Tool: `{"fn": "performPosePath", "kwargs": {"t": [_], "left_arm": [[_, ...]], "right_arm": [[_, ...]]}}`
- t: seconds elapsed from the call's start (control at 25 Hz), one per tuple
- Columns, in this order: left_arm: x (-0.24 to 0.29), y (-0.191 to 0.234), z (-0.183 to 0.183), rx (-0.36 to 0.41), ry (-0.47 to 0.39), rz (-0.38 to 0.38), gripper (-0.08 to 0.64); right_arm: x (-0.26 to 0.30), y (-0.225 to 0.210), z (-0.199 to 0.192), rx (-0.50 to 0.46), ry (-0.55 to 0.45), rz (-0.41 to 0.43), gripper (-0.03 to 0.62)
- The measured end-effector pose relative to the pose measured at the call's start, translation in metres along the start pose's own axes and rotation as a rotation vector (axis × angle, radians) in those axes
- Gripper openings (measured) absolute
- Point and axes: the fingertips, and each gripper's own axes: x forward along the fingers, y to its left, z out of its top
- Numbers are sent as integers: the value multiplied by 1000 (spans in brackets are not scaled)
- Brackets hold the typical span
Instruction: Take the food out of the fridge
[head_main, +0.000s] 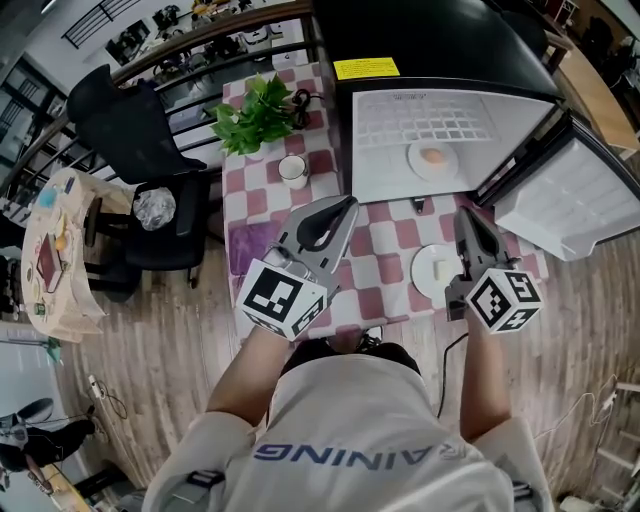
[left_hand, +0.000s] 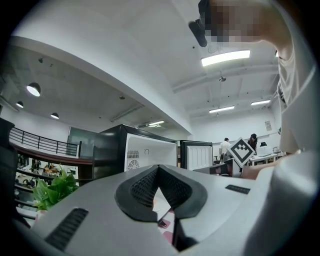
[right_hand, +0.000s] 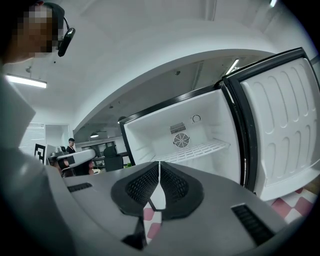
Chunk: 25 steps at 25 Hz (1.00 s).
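Food (head_main: 433, 156) is sitting inside the open fridge (head_main: 400, 120) at the desk's (head_main: 250, 205) far right corner; left tool (head_main: 350, 201) and right tool (head_main: 465, 213) are hovering shut, empty.

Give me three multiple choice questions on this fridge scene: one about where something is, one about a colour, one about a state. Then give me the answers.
1. Where is the plate with the orange food?
A. on the fridge shelf
B. on the black chair
C. on the floor

2. What colour is the tablecloth?
A. plain green
B. purplish red and white checks
C. blue stripes

3. How does the fridge door stand?
A. shut
B. taken off
C. swung open

Answers:
1 A: the plate rests on the white wire shelf inside.
2 B: the checks show around the cup and the plant.
3 C: the door hangs wide to the right, leaving the interior in view.
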Motion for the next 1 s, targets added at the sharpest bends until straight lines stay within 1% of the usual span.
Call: {"fn": "performPosePath", "kwargs": {"t": [0.12,0.32,0.44,0.52,0.68,0.72,0.8,1.0], "left_arm": [[-1,2,0,-16,-12,11,5],[-1,2,0,-18,-10,5,5],[-1,3,-1,-21,-7,2,5],[0,2,-2,-23,-4,1,5],[4,-2,-10,-26,11,0,5],[6,-4,-11,-28,16,-1,5],[10,-9,-15,-30,26,-7,5],[22,-17,-31,-41,58,-19,5]], "right_arm": [[0,-1,-2,3,0,1,28],[-1,-2,-4,9,4,-8,28],[1,-6,-8,33,17,-15,28],[5,-15,-17,91,40,-23,29],[21,-33,-43,257,100,-25,32],[24,-38,-49,290,109,-26,45],[31,-48,-57,359,121,-35,103],[52,-89,-75,570,103,-79,118]]}}
